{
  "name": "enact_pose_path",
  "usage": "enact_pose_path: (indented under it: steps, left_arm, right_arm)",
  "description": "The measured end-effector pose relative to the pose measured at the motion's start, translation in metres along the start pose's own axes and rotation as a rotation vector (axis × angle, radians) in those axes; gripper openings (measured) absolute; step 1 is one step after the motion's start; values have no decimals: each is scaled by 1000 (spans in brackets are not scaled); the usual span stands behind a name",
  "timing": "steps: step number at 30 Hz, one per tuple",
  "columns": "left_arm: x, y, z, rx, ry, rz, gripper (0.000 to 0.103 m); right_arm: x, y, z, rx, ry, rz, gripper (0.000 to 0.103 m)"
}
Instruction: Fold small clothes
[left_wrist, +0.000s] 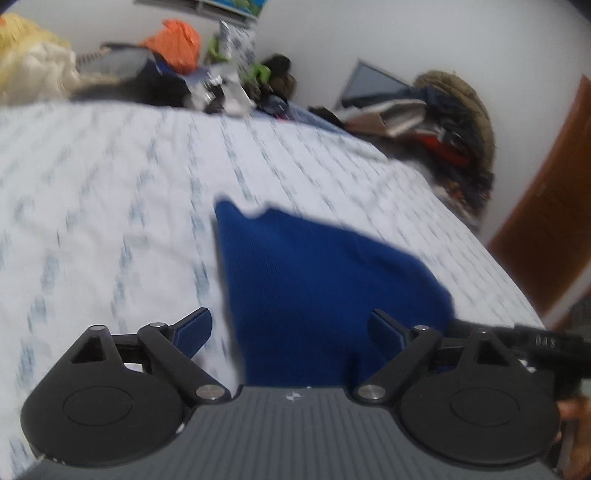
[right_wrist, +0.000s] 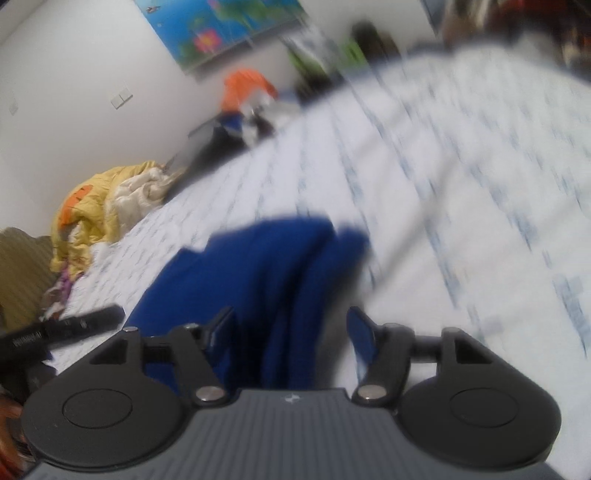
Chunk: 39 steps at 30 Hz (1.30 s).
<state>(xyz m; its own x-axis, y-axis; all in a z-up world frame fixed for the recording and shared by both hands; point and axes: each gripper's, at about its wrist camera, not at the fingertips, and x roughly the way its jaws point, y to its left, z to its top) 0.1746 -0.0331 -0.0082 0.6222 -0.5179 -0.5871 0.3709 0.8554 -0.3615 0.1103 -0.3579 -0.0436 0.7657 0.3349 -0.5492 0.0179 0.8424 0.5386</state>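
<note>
A small blue knit garment lies on the white patterned bed sheet. My left gripper is open, its jaws wide apart with the cloth's near end lying between them. In the right wrist view the same blue garment lies bunched in folds. My right gripper is open too, its jaws on either side of the cloth's near part. Neither gripper holds the cloth. Both views are blurred by motion.
Piles of clothes and clutter line the far edge of the bed, with an orange item. A yellow blanket lies at the bed's side. A brown door stands at the right. The other gripper's black body shows at left.
</note>
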Motion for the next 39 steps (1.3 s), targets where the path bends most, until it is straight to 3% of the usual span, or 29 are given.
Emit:
enact_pose_path:
  steps: [4,6,7,8,9,10,11,13,16,19,21,24,26,27,29,32,35,39]
  left_arm:
    - [-8,-4,-27,0,39,-9,81]
    - [-9,-4,-36,-10,51,-28,71]
    - [-8,-4,-39,-16,69,-44,55]
    - [-6,-6,-41,-17,80,-47,45]
    - [-7,-9,-44,1,70,-31,43]
    - [-8,-12,-45,23,60,-16,25]
    - [-10,-13,-45,25,58,-10,17]
    - [-15,-12,-41,-11,55,-8,14]
    - [-29,-12,-37,-19,33,7,13]
    - [-37,-21,-41,34,32,28,13]
    - [-31,-26,-46,82,50,65,17]
    - [-35,-34,-54,117,24,132,38]
    - [-46,-41,-59,155,-35,184,75]
    - [-51,-44,-62,167,-72,211,81]
    - [-56,-52,-67,192,-105,247,85]
    - [-53,-63,-76,215,-104,296,88]
    - [-47,-64,-85,222,-81,341,93]
    - [-48,-60,-100,221,-66,358,95]
  right_arm:
    - [-15,-3,-30,12,56,90,65]
    - [-20,5,-39,-19,58,97,65]
    - [-22,9,-43,-28,61,104,65]
    - [-21,13,-46,-36,65,111,54]
    - [-19,17,-49,-47,72,104,44]
    - [-17,22,-51,-66,71,72,28]
    - [-15,26,-52,-86,63,43,20]
    - [-15,30,-51,-80,65,33,11]
    - [-25,33,-52,-75,45,56,10]
    - [-38,40,-58,-96,24,75,10]
    - [-35,43,-62,-139,27,10,10]
    - [-31,53,-71,-221,17,-119,17]
    - [-42,64,-76,-256,-44,-188,25]
    - [-47,70,-78,-273,-90,-226,29]
    - [-55,84,-84,-310,-167,-266,40]
    - [-54,99,-95,-354,-226,-258,61]
    - [-38,105,-105,-371,-186,-276,61]
    - [-22,96,-115,-360,-123,-386,64]
